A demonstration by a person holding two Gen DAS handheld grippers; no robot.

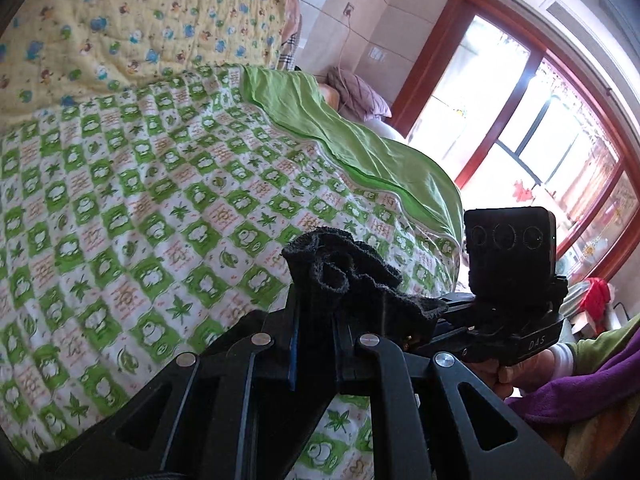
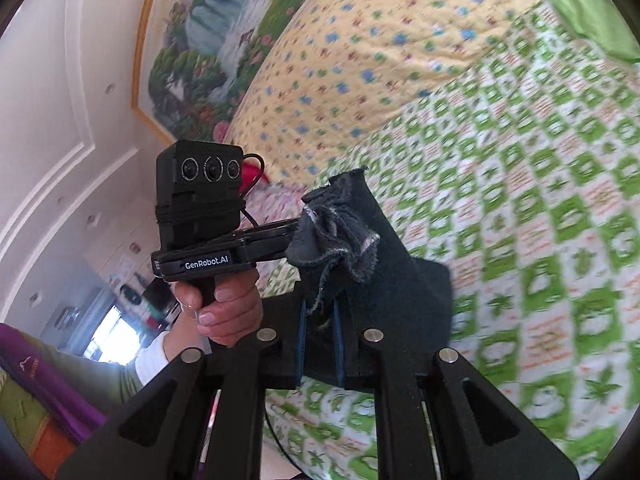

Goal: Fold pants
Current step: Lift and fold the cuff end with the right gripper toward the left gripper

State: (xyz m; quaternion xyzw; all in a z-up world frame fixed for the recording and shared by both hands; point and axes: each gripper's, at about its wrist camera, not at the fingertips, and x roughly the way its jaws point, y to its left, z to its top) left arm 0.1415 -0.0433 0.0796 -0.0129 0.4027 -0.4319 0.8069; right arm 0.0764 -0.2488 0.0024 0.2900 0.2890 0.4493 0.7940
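Observation:
The pants are dark, nearly black fabric. In the left wrist view a bunched edge of the pants (image 1: pixel 344 276) is pinched in my left gripper (image 1: pixel 320 316), which is shut on it above the bed. In the right wrist view another frayed, gathered edge of the pants (image 2: pixel 340 240) is clamped in my right gripper (image 2: pixel 320 316), also shut. The two tools are close side by side: the right tool's camera block (image 1: pixel 508 240) shows just right of the left grip, and the left tool's body (image 2: pixel 200 220), held by a hand (image 2: pixel 228 308), sits just left of the right grip. The rest of the pants is hidden.
A green-and-white checked quilt (image 1: pixel 140 200) covers the bed below. A yellow patterned quilt (image 1: pixel 140 20) is piled behind it and a plain green sheet (image 1: pixel 340 132) lies along its far side. A red-framed window (image 1: pixel 520 120) stands beyond. A landscape painting (image 2: pixel 224 40) hangs on the wall.

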